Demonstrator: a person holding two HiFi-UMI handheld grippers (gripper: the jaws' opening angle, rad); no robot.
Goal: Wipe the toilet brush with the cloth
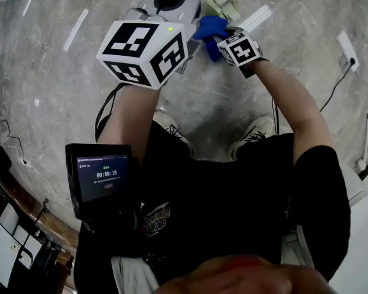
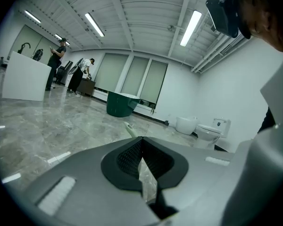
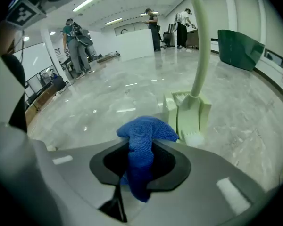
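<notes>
Blue cloth [image 3: 140, 149], pale green toilet brush [image 3: 201, 46], grey marbled floor [image 3: 104, 95]

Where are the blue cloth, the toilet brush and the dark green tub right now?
blue cloth [image 3: 140, 154], right gripper view, fold between the tongs
toilet brush [image 3: 201, 65], right gripper view, mid handle
dark green tub [image 3: 238, 51], right gripper view, side wall

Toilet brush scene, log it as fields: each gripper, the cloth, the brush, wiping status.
left gripper: jaws nearly together; grip on anything unclear
right gripper: shut on blue cloth
toilet brush: standing in its holder on the floor
wiping: cloth near the holder; contact unclear
</notes>
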